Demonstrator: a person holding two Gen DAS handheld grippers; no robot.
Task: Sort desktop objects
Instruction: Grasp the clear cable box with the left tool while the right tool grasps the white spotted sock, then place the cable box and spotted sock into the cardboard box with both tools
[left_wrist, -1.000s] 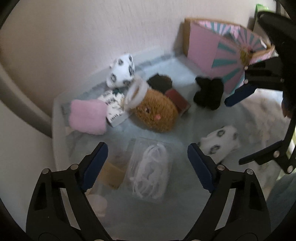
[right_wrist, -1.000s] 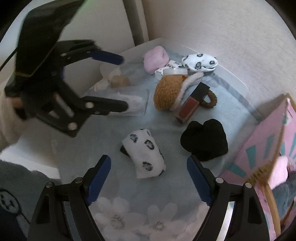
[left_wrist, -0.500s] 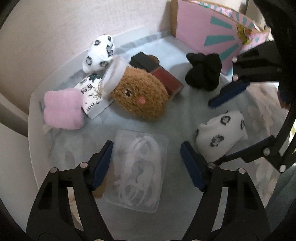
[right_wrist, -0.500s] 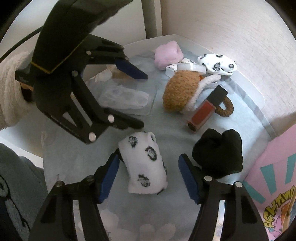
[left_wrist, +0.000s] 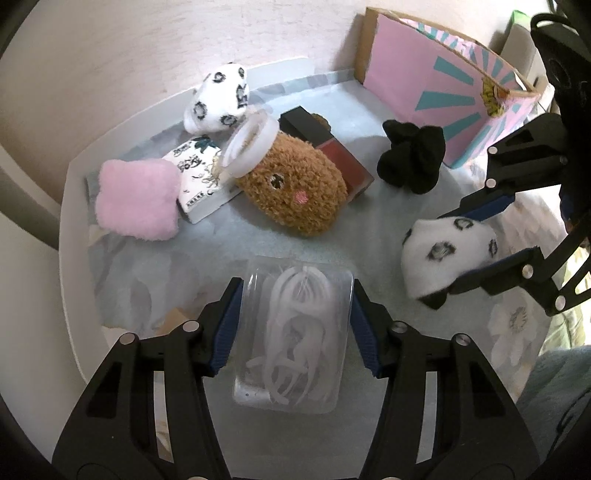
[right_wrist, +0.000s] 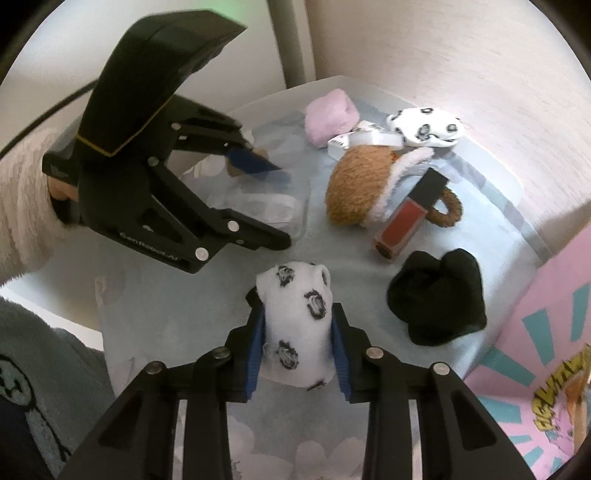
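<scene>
Left gripper (left_wrist: 295, 325): its jaws have just been closing — both blue pads now lie against the sides of the clear plastic case (left_wrist: 293, 339), grasping it at the near left of the tray (left_wrist: 70, 206).
Clear plastic case: holds a coiled white cable and rests on the pale blue cloth (left_wrist: 229, 240) lining the tray.
Pink fluffy pad (left_wrist: 136, 199): far left, touching a printed white box (left_wrist: 197, 181).
Spotted white sock at the wall (left_wrist: 218, 98): far side, just behind a white ring (left_wrist: 251, 146).
Brown plush toy (left_wrist: 295, 188): middle of the tray, the ring against its far end.
Red-and-black tube (right_wrist: 410, 218): just right of the plush, lying across a brown hair tie (right_wrist: 448, 210).
Black sock bundle (left_wrist: 412, 158): right of the tube, near the pink carton (left_wrist: 436, 88).
Right gripper (right_wrist: 297, 345): jaws have just been closing — clenched on the second spotted sock (right_wrist: 297, 325), its sides pinched in between the pads, near right of the tray.
Sleeve (right_wrist: 22, 206): fuzzy, pale, at the left gripper's handle.
</scene>
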